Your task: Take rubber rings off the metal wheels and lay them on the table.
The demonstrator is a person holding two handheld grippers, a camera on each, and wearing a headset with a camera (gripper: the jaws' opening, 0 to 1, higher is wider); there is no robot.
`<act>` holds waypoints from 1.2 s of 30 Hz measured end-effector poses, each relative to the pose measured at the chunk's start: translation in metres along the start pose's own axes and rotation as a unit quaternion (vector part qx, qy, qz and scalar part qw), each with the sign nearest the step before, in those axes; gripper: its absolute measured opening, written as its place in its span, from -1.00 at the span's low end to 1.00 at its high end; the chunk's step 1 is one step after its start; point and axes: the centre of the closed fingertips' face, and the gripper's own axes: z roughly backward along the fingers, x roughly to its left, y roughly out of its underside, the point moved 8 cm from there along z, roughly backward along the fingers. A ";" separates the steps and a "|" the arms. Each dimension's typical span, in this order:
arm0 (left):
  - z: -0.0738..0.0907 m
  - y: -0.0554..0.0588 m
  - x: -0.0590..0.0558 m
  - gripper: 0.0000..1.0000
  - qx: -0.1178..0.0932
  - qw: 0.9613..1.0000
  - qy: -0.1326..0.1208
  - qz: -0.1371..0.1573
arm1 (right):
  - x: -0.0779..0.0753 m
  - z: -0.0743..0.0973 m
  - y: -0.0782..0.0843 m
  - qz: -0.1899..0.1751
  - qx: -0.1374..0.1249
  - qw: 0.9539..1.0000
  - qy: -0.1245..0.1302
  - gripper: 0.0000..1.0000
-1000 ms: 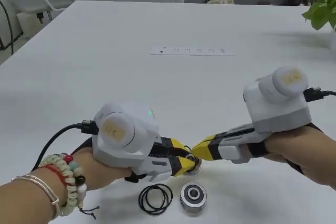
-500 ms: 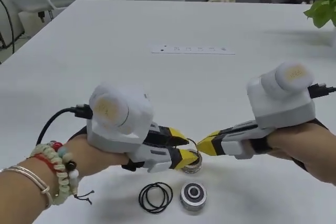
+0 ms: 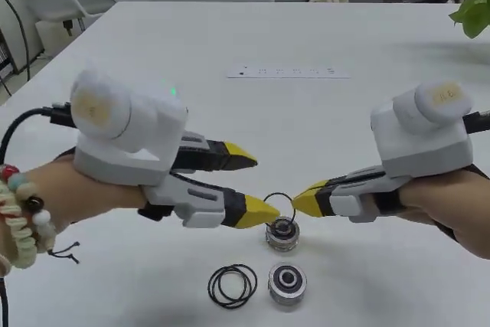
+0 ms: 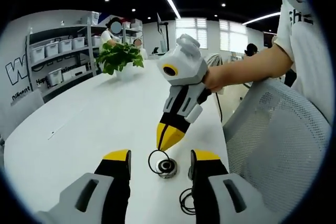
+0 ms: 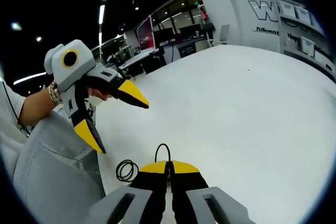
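Tabletop (image 3: 153,51), white and broad in a shelf-lined office, is lying beneath the left gripper (image 3: 265,188) gaping wide and empty, while the right gripper (image 3: 297,200) is pinching a thin black rubber ring (image 3: 280,194) just above a round metal wheel (image 3: 282,233), near loose black rings (image 3: 232,285).

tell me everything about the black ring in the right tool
The thin black rubber ring is a single loop standing upright, pinched at its edge by the shut yellow-tipped right tool. Its lower part meets the small round metal wheel on the white table; whether it has come fully off is unclear.
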 end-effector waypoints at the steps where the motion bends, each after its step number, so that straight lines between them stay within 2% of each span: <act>1: 0.006 -0.003 -0.001 -0.13 0.000 1.000 -0.002 -0.005 | 0.000 0.000 -0.001 0.000 -0.002 1.000 0.000 -1.00; 7: 0.038 -0.015 -0.004 0.07 -0.008 0.999 -0.025 -0.028 | 0.003 0.002 -0.005 -0.002 -0.013 1.000 -0.005 -1.00; 14: 0.072 -0.020 -0.010 0.22 -0.011 0.998 -0.054 -0.036 | 0.005 0.003 -0.008 0.000 -0.019 1.000 -0.010 -1.00; 24: 0.108 -0.012 -0.024 0.47 -0.007 0.995 -0.095 -0.029 | 0.007 0.004 -0.010 0.002 -0.023 1.000 -0.015 -1.00; 27: 0.117 -0.006 -0.028 0.53 -0.009 0.994 -0.109 -0.019 | 0.008 0.004 -0.011 0.002 -0.025 1.000 -0.018 -1.00; 31: 0.124 0.000 -0.040 0.62 -0.026 0.993 -0.114 -0.002 | 0.010 0.004 -0.012 0.002 -0.027 0.999 -0.022 -1.00; 36: 0.131 0.013 -0.051 0.70 -0.019 0.991 -0.129 0.013 | 0.013 0.004 -0.013 0.003 -0.028 0.999 -0.027 -1.00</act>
